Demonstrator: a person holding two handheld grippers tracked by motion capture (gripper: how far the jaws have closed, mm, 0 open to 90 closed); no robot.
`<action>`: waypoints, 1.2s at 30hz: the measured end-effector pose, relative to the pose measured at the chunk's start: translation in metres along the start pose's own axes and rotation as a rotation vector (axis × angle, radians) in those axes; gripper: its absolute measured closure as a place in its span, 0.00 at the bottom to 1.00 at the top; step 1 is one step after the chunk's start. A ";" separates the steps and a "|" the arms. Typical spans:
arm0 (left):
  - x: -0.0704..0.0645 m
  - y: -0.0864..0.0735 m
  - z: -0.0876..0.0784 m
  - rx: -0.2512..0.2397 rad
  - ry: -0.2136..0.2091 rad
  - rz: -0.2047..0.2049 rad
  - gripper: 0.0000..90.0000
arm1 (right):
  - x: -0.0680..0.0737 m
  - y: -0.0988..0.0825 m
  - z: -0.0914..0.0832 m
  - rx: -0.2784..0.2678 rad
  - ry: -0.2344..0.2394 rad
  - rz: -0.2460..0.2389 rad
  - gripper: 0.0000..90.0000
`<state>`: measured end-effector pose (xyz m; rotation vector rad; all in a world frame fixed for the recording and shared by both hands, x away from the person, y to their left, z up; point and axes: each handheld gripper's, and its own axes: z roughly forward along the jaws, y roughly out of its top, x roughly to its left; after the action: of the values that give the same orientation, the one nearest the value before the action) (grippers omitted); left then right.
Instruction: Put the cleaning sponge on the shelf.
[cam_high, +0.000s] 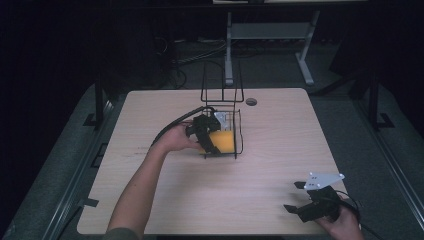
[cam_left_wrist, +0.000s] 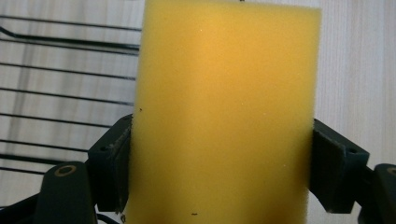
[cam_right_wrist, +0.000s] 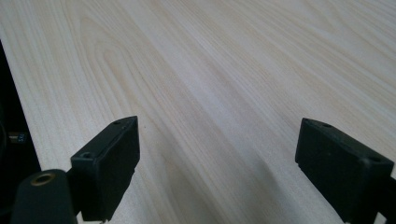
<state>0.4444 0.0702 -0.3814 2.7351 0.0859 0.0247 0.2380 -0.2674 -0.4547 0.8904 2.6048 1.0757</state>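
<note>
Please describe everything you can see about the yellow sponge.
The yellow sponge is a rectangular block with flat faces, straight edges and a fine, porous, foam-like surface carrying a few tiny dark specks. It is one even orange-yellow colour. The left gripper holds it between its two black fingers, which press on its opposite sides. In the high view the sponge sits inside the black wire basket near the middle of the wooden table. Whether it rests on the basket's floor cannot be told.

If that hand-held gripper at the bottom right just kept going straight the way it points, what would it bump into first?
Probably nothing soon. The right hand-held gripper, jaws open, points leftward across the bare wooden table; its own view shows only tabletop ahead. The wire basket with the yellow sponge sits farther back, seemingly off that line.
</note>
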 end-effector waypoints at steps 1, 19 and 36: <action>0.001 0.001 0.000 -0.001 -0.001 0.003 0.24 | 0.000 0.000 0.000 0.001 -0.001 0.000 0.15; 0.012 -0.002 0.003 -0.009 0.004 -0.009 0.24 | 0.001 0.002 0.001 0.008 0.000 -0.006 0.15; 0.023 0.003 0.007 0.005 -0.007 -0.033 0.23 | 0.001 0.001 0.001 0.010 -0.001 -0.011 0.15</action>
<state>0.4673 0.0661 -0.3870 2.7382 0.1293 0.0062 0.2382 -0.2657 -0.4547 0.8779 2.6132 1.0604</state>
